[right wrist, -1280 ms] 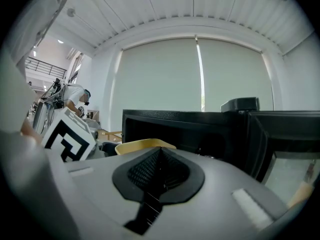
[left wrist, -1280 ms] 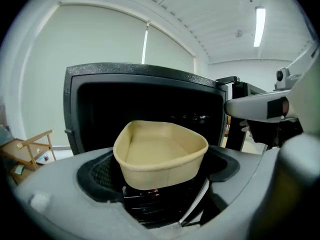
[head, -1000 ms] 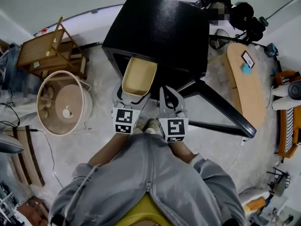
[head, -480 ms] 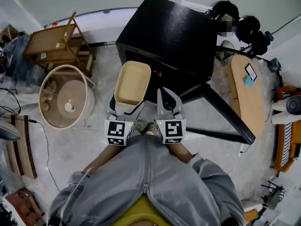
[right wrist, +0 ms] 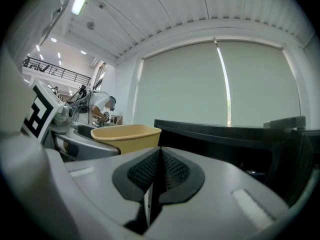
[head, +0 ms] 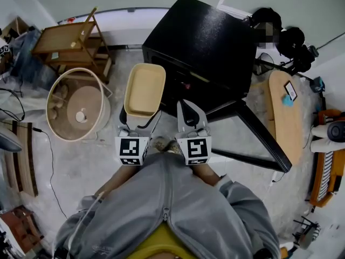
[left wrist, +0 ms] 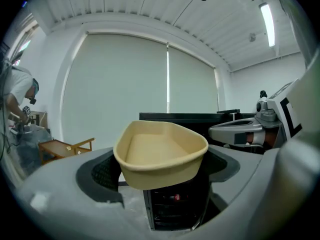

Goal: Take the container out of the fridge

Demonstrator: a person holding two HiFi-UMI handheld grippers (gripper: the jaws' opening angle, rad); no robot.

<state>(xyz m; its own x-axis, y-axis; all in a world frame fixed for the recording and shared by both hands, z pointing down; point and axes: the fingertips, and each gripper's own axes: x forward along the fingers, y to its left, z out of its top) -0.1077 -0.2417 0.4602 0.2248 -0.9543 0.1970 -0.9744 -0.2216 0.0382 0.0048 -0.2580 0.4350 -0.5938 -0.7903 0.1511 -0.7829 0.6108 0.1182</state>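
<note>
The container (head: 144, 89) is an empty tan tub. My left gripper (head: 139, 117) is shut on its near end and holds it level above the floor, just left of the fridge's opening. In the left gripper view the container (left wrist: 160, 154) sits between the black pads (left wrist: 106, 173) of the left gripper (left wrist: 161, 176). The black fridge (head: 205, 42) stands ahead with its door (head: 259, 136) swung open to the right. My right gripper (head: 190, 111) is shut and empty, in front of the fridge; in its own view the right gripper (right wrist: 159, 173) has its pads together.
A round pale basket (head: 75, 112) stands on the floor to the left, with a wooden folding stand (head: 67, 45) behind it. An oval wooden table (head: 285, 117) is at the right. Camera gear and a person (head: 269, 28) are behind the fridge. Cables run along the left floor.
The container has come out of the fridge opening and moved left with my left gripper. The right gripper stays shut in about the same place.
</note>
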